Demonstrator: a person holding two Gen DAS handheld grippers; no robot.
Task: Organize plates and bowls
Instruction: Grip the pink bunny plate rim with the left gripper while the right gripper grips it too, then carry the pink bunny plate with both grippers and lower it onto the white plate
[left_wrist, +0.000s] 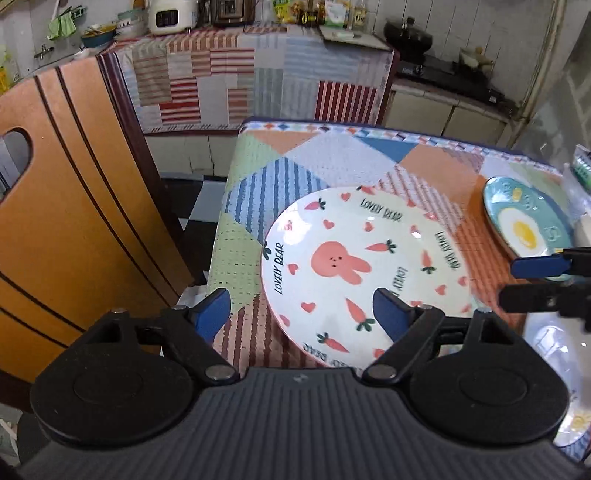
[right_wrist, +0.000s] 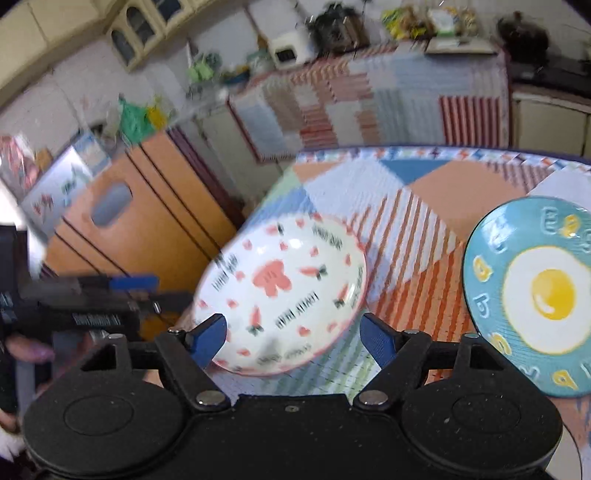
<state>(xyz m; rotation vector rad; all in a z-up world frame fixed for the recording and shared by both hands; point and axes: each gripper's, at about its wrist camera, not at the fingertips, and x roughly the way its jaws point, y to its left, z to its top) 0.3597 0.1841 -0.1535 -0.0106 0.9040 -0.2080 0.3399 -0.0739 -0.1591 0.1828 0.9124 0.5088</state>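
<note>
A white plate with a pink bunny and carrots lies on the patchwork tablecloth; it also shows in the right wrist view. A teal plate with a fried-egg picture lies to its right, also in the right wrist view. My left gripper is open, its right finger over the bunny plate's near part, its left finger off the table edge. My right gripper is open above the bunny plate's near rim, and shows at the right of the left wrist view. A pale dish lies partly hidden at the near right.
An orange wooden chair back stands left of the table. A counter with a striped cloth, a rice cooker and a stove with a black pot runs behind. The table's left edge is near my left gripper.
</note>
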